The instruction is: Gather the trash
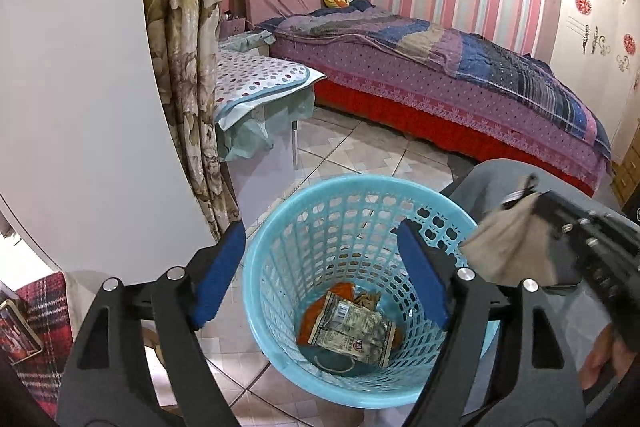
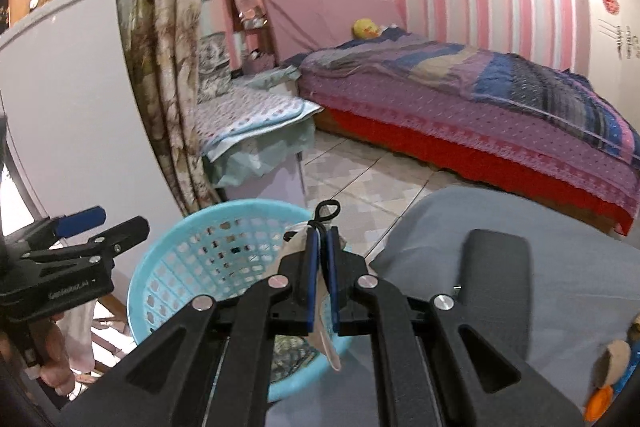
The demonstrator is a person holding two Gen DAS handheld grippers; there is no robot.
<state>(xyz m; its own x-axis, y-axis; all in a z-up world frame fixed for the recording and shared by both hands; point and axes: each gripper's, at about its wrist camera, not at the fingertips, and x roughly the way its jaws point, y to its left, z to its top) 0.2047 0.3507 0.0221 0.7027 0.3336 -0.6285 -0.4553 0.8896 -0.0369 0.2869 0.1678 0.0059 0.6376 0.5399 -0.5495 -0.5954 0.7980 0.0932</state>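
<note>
A light blue plastic basket stands on the tiled floor, with a crumpled printed wrapper and orange scraps inside. My left gripper is open and empty, its blue pads spread over the basket's mouth. My right gripper is shut on a beige cloth scrap with a black loop, held above the basket's near rim. In the left wrist view the scrap hangs at the basket's right side. The left gripper shows in the right wrist view.
A grey-covered surface lies right of the basket, with a dark flat object and orange and beige items on it. A bed, a covered low table and a flowered curtain stand behind.
</note>
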